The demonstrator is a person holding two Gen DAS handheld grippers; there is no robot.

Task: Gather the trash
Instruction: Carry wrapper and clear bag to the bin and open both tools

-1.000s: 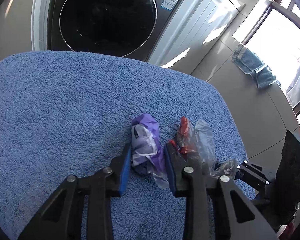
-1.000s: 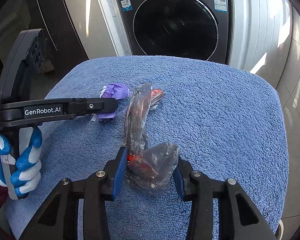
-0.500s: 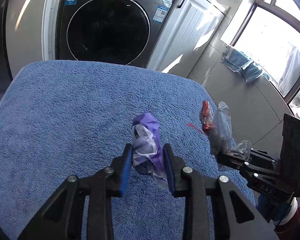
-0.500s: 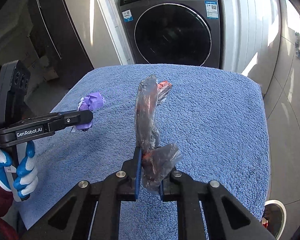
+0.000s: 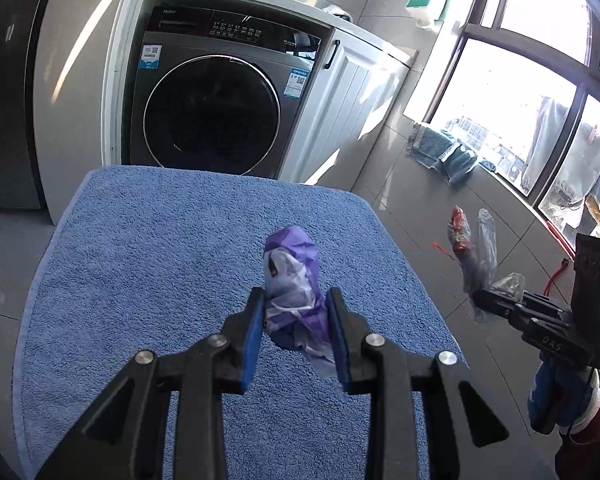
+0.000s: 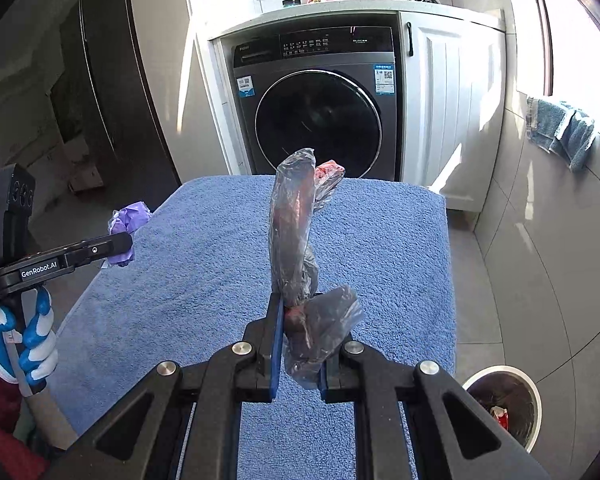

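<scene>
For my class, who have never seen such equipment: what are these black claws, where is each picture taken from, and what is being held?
No robot here: a person holds a hand-operated claw in each hand, with a camera looking along its fingers. In the left view, the left claw grips a crumpled purple wrapper above a blue towel-covered surface. In the right view, the right claw pinches a clear plastic bag with red inside. A bin stands on the floor at the lower right.
</scene>
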